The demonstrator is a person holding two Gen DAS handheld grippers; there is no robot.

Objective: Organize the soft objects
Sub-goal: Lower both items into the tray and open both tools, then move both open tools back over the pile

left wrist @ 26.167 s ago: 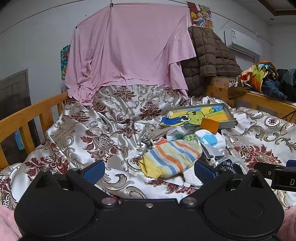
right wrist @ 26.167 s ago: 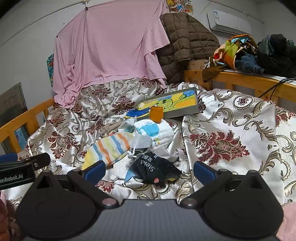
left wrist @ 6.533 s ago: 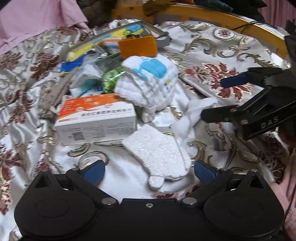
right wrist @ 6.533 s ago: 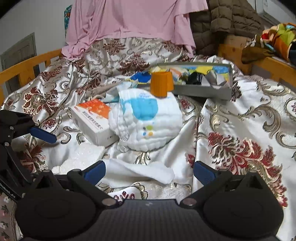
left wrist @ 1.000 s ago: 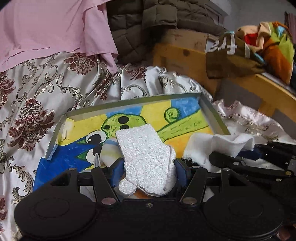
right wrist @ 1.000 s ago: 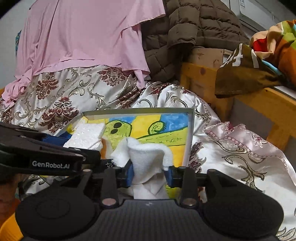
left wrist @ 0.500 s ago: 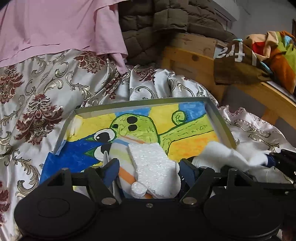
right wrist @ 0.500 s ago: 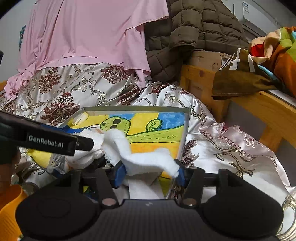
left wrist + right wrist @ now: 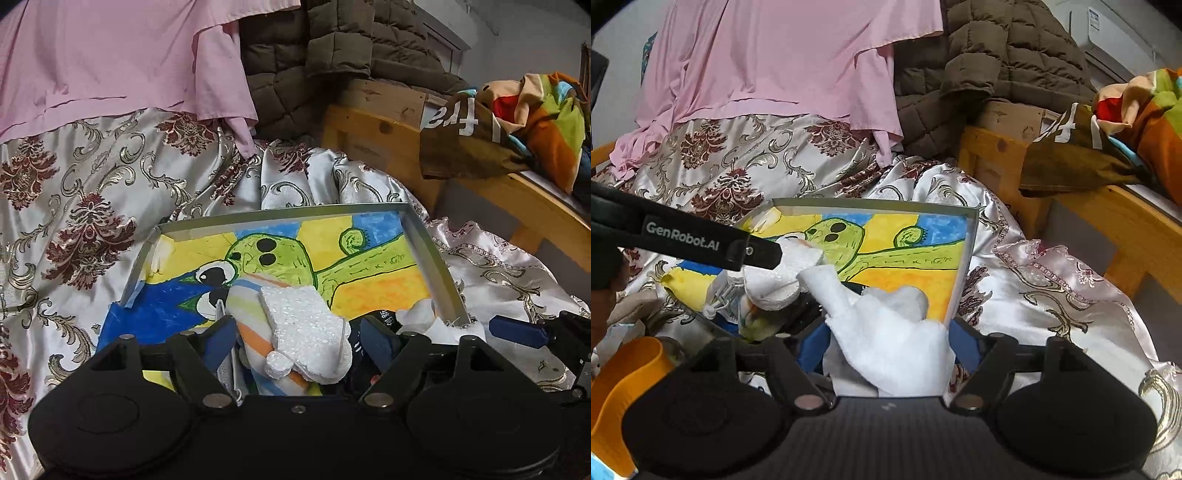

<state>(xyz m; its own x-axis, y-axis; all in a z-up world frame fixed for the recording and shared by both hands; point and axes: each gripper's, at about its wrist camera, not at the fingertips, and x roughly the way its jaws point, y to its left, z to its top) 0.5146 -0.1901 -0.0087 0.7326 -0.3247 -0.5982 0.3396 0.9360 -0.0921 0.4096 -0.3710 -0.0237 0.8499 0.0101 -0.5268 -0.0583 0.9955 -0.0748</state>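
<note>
The fluffy white sock [image 9: 306,332] lay between the parted fingers of the left gripper [image 9: 299,341] in the painted tray [image 9: 430,254]; the right gripper [image 9: 890,345], also spread, straddled a white cloth [image 9: 890,339].

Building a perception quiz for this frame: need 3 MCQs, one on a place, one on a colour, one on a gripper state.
1. Where does the white fuzzy sock lie?
A. on the wooden rail
B. in the painted tray, on the striped sock
C. on the brown jacket

2. What colour is the cup at the lower left of the right wrist view?
A. orange
B. green
C. purple

3. How do the left gripper's jaws stand?
A. clamped on the tray rim
B. hidden
C. open, either side of the sock

Answers: 1 B, it rests over the stripes inside the rim. 2 A, plainly orange. 3 C, gaps show beside both pads.
</note>
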